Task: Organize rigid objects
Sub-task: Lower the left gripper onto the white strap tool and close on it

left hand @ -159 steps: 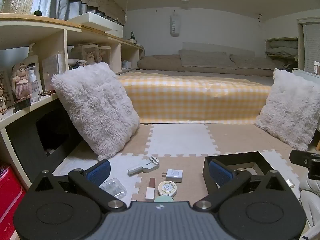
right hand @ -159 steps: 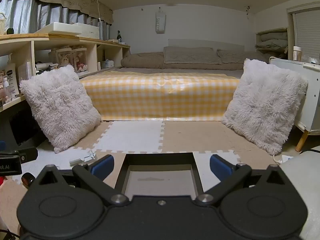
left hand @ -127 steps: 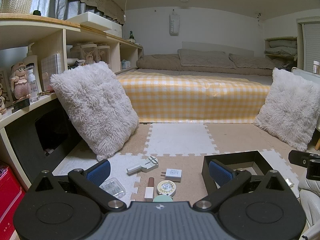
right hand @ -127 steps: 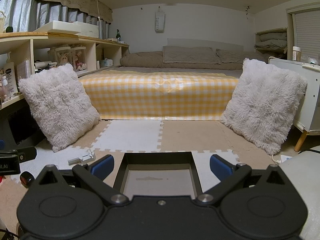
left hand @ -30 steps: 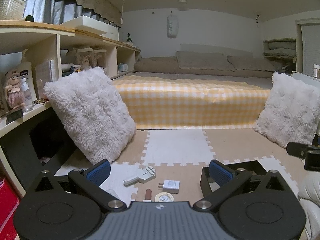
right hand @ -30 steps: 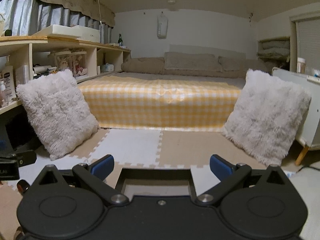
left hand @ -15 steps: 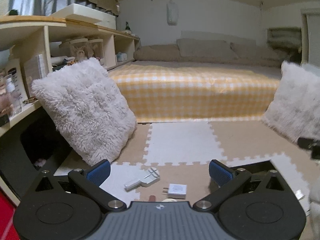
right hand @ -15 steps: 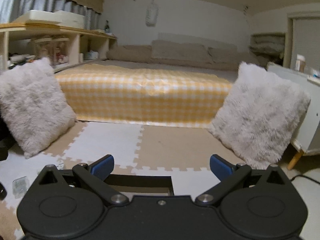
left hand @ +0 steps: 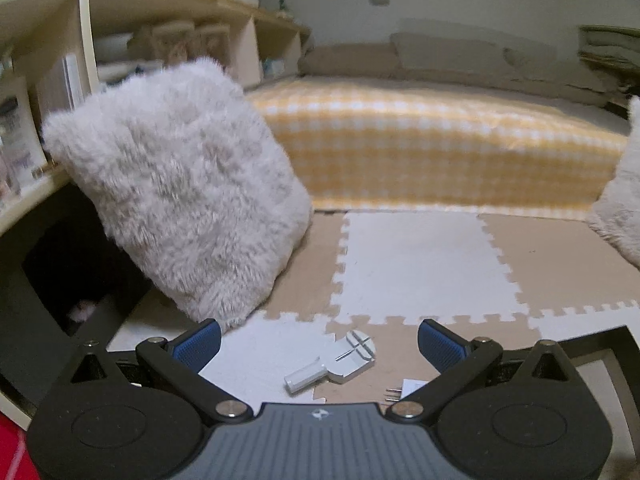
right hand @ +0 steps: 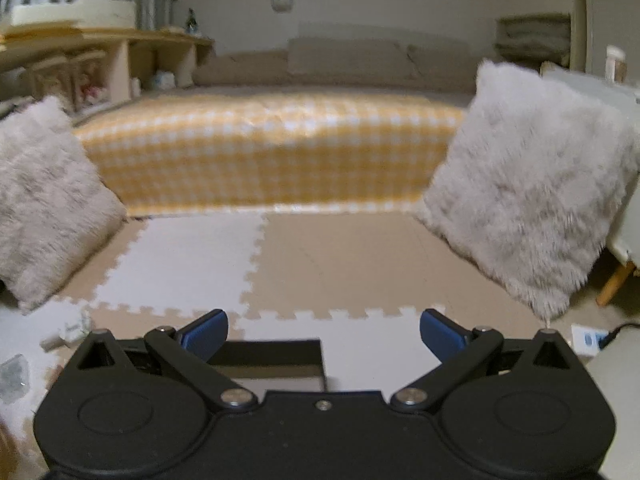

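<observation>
My left gripper [left hand: 318,344] is open and empty above the foam floor mat. A white watch-band tool [left hand: 334,362] lies on the mat just ahead, between the blue pads. A white plug adapter [left hand: 406,389] peeks out beside the right finger. The black box [left hand: 592,344] shows its far rim at the lower right. My right gripper [right hand: 324,334] is open and empty, held over the far corner of the black box [right hand: 276,350]. The white tool [right hand: 68,330] and a clear plastic case [right hand: 14,374] lie at the far left in the right wrist view.
A fluffy white cushion [left hand: 180,208] leans on the shelf unit [left hand: 60,80] at the left. Another cushion [right hand: 532,208] stands at the right by a white cabinet. A yellow checked bed [left hand: 432,148] closes off the back. A power strip [right hand: 588,338] lies at the right.
Both grippers have moved forward and lower; the view is blurred by motion. The lipstick and round tin have dropped out of the left view. The right gripper has shifted right over the box corner.
</observation>
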Demonstrator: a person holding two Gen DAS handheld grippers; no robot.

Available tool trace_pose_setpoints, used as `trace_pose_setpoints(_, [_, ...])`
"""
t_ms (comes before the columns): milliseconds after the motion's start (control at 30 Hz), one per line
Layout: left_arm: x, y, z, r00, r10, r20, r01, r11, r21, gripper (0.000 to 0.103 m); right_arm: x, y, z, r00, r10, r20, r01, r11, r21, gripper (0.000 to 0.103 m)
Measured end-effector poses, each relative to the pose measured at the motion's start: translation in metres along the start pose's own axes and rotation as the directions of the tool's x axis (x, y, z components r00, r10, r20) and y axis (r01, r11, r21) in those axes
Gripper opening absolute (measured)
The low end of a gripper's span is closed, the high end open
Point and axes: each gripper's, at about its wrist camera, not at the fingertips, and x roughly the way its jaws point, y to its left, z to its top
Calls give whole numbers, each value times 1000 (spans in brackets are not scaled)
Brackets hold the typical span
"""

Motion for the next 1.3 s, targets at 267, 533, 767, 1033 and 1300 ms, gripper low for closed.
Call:
trace_pose_setpoints(267, [65,5,0,992,-28,-126,25,999,-29,103,39,-16,-15,985,54,-163,-50,998,31,103])
trace_pose_setpoints(533, [113,1,-14,968,-108,-226,129,988,81,103,57,-20,-30,953,113,-280,-101,993,57,82])
trace_pose_setpoints(767, [144,-3,-29,946,-100,-309,172,961,215,87,66,-16,-39,923,133,-361,-130,991,32,57])
trace_pose_setpoints(1033, [167,-2,-38,933,-108,-343,201,948,247,73,72,-19,-45,903,120,-413,-124,992,18,34])
trace_pose_setpoints(1300, [179,-7,-34,938,-143,-314,233,935,269,63,79,-16,-50,878,111,-466,-122,992,6,5])
